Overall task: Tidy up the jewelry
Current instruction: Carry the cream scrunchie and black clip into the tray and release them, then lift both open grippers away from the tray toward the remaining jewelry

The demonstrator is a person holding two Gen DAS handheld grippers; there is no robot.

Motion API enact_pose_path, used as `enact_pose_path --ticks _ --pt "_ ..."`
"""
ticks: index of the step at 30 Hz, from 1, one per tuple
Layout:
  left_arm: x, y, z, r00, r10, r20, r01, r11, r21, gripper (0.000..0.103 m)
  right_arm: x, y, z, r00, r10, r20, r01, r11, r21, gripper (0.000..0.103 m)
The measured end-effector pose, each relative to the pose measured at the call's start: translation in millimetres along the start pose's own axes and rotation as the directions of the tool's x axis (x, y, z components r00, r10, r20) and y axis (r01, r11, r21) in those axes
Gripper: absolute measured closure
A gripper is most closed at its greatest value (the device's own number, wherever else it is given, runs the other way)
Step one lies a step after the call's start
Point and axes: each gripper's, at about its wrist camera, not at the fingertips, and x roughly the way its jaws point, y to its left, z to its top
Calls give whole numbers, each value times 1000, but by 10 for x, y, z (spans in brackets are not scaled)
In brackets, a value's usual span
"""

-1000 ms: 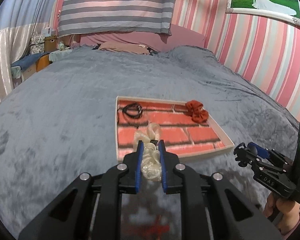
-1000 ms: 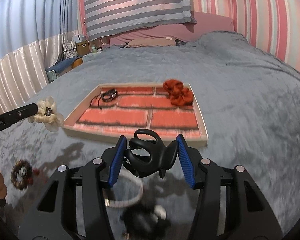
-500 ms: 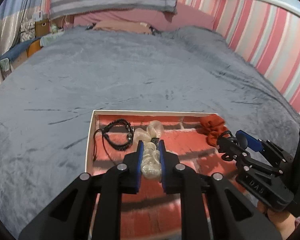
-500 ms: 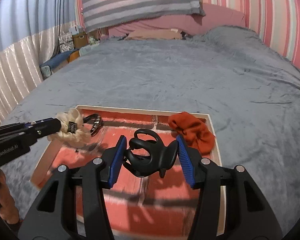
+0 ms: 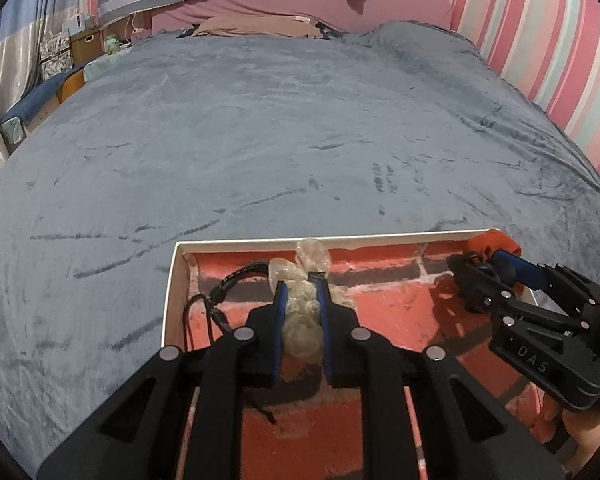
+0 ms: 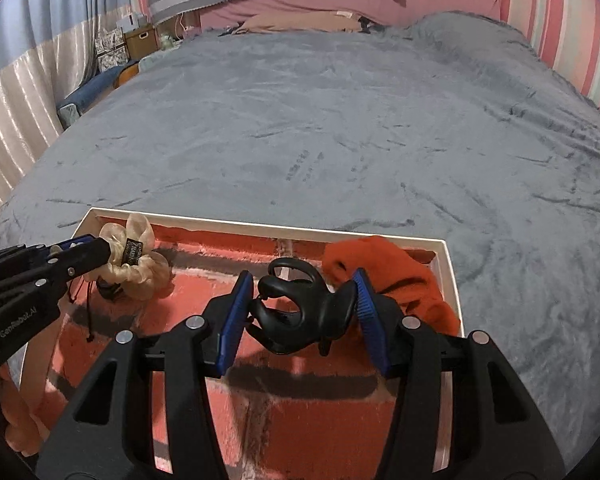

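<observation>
Over the tray (image 6: 260,226), the left hand-held gripper (image 5: 302,292) pinches a cream scrunchie (image 5: 300,320) and the right hand-held gripper (image 6: 304,300) clamps a black hair claw (image 6: 300,312), both likely poised for release.

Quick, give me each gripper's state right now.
Left gripper: closed on the cream scrunchie.
Right gripper: closed on the black hair claw.

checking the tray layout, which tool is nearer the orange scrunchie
Right. The right tool sits right beside the orange scrunchie; the left tool is across the tray.
</observation>
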Motion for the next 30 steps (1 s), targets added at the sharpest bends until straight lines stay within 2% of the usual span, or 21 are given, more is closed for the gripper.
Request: enact_pose_path --ticks 12,15,17,19,22,24,26,28,30 --pt "203 -16 -7 998 27 -62 -25 999 25 83 194 -19 0 997 -1 -83 1 1000 -5 52" --pt "232 -34 -29 996 42 -79 -39 999 37 77 211 -25 -6 996 3 -92 -4 1000 -6 52" --pt "229 -33 -37 995 55 -79 -51 998 42 65 214 -29 -5 996 3 -93 -4 1000 -8 51" --pt "216 -39 -45 996 54 -77 -51 998 40 60 204 -33 -11 996 0 -90 -2 1000 -16 51" --pt "139 -44 -52 997 53 -60 -51 998 42 50 161 -57 -12 997 17 -74 -17 1000 -10 42" --pt "84 -65 -57 997 52 -50 -50 998 47 44 81 -79 -5 998 36 -48 -36 999 2 29" --pt "7 -81 -72 998 48 -39 -46 998 48 35 -12 -87 1 998 61 -21 -61 998 4 23" --pt "-120 -89 -89 999 29 -16 -29 999 41 32 -151 -96 3 998 69 11 -69 998 3 19" --pt "-249 -90 -104 1000 8 5 -8 999 32 32 -331 -126 -24 994 89 61 -90 996 10 8"
